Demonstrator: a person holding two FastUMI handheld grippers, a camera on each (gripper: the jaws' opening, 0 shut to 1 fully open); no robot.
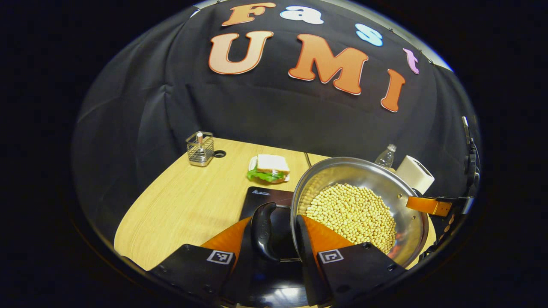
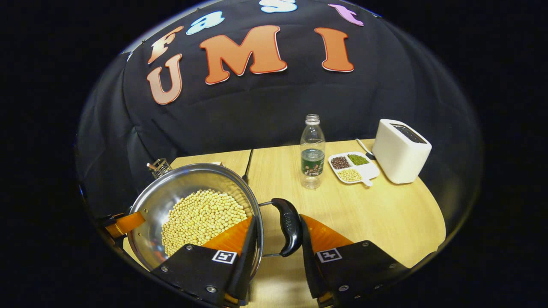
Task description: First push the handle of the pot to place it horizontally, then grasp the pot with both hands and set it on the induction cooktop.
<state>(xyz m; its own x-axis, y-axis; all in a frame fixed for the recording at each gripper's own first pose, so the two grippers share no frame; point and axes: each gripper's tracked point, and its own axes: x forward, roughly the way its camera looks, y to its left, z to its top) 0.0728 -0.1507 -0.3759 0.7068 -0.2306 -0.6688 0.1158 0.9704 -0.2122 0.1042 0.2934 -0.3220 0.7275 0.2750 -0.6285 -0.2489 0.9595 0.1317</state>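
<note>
Both grippers on the pot (image 1: 359,205) now, carry phase as I judge it. L gripper (image 1: 280,233) sits narrow around the black side handle (image 1: 263,231), one finger outside it, other finger at the pot wall; looks like a clamp but I can't confirm both pads press. R gripper (image 2: 278,233) same story on the opposite handle (image 2: 289,231), fingers (image 2: 323,237) straddling it, contact not provable from here. Pot is full of soybeans (image 1: 353,211), appears lifted and tilted a bit, sitting over the induction cooktop (image 1: 267,199), whose dark glass shows just beyond the L handle. To do this well: I'd keep both hands level so beans don't roll out, match height L/R, lower slow and straight, center pot on the glass, release only after the base is flat. Risk: handle slipping in fingers if the grip is partial. Sandwich (image 1: 269,167), bottle (image 2: 312,152), toaster (image 2: 400,150) well clear.
</note>
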